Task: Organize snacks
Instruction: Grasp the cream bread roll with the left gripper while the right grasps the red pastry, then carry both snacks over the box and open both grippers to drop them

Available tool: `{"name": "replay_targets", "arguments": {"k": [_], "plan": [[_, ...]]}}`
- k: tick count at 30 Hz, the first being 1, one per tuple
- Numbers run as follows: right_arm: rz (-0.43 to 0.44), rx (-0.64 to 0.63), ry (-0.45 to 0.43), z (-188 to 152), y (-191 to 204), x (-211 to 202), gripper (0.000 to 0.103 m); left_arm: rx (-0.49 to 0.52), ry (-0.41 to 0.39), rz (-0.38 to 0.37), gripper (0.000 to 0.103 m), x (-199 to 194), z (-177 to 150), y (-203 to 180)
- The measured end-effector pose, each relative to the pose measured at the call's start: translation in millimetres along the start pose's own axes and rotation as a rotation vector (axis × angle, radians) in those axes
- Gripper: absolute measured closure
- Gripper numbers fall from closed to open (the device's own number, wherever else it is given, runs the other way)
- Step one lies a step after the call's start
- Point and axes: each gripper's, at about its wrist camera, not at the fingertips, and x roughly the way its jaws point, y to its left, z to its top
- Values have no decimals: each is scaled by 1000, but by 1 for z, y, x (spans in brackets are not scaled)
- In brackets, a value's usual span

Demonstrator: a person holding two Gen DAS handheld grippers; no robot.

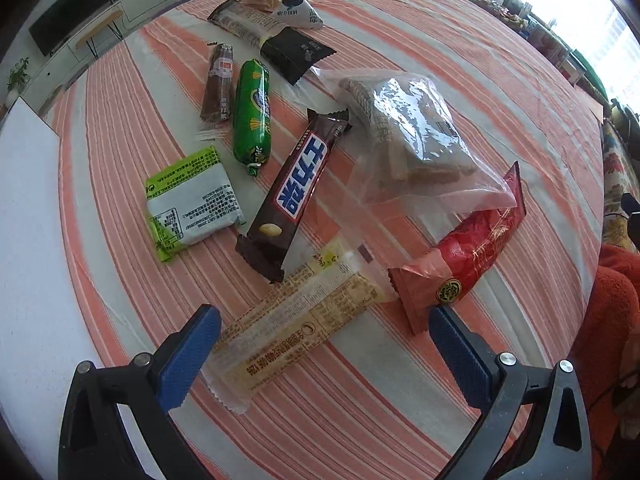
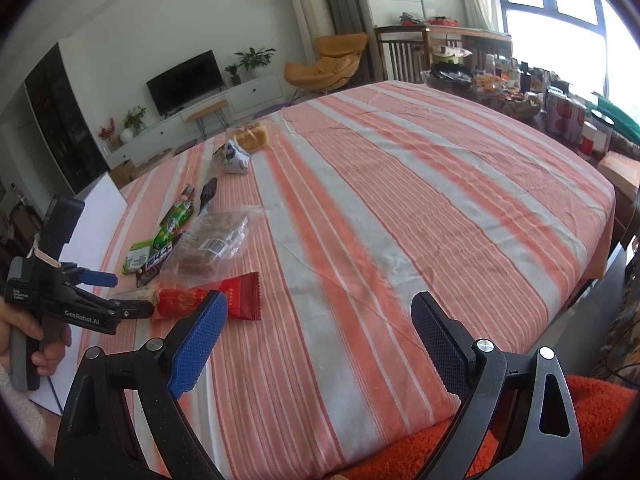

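I see the snacks strewn over my worktop (image 1: 400,32), which wears a striped orange-and-white cloth. Nearest my left gripper (image 1: 324,340) lies a long, flat yellow bar (image 1: 296,320) in a crinkly printed wrapper; its near end sits between the jaws, which stand wide and grip nothing. Just beside it rests a glossy red pack (image 1: 468,260), and over that a clear plastic bag (image 1: 412,140) of pale biscuits. Further out lie a brown chocolate bar (image 1: 296,192), a green cylindrical sausage (image 1: 251,112), a squarish green-and-white pack (image 1: 192,204) and a dark sausage (image 1: 218,84).

My right gripper (image 2: 320,340) hangs over bare cloth, well apart from the snacks, jaws wide and empty. Only this view shows my left hand (image 2: 24,344) around the other tool's handle.
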Motion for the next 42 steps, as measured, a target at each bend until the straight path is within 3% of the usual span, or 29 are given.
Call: {"name": "replay_targets", "arguments": {"k": [5, 7, 11, 15, 24, 26, 29, 31, 33, 35, 39, 40, 42], "plan": [[8, 13, 2, -1, -3, 1, 8, 104, 63, -100, 0, -7, -29, -31], [10, 15, 8, -1, -3, 2, 8, 111, 25, -59, 0, -15, -33, -39], [4, 6, 11, -1, 0, 2, 8, 32, -65, 24, 0, -19, -28, -34], [1, 5, 3, -1, 0, 0, 8, -24, -86, 125, 3, -8, -26, -27], [18, 32, 11, -1, -6, 1, 8, -120, -119, 162, 8, -3, -34, -16], [18, 28, 10, -1, -6, 1, 8, -132, -130, 145, 14, -4, -36, -15], [20, 35, 13, -1, -6, 2, 8, -131, -155, 134, 38, -9, -38, -19], [25, 41, 16, -1, -6, 2, 8, -122, -172, 132, 69, -14, -42, -23], [39, 44, 18, -1, -7, 2, 8, -138, -180, 119, 74, -16, -47, -24], [109, 59, 23, 0, -11, 1, 8, -158, -193, 126, 74, -19, -54, -24], [457, 150, 107, 20, -30, 14, 8, -226, -244, 82, 74, -31, -72, -18], [498, 112, 153, 31, -26, 23, 8, -246, -258, 68, 74, -36, -77, -16], [508, -95, 282, 48, 0, 41, 8, -278, -285, 41, 74, -43, -84, -12]]}}
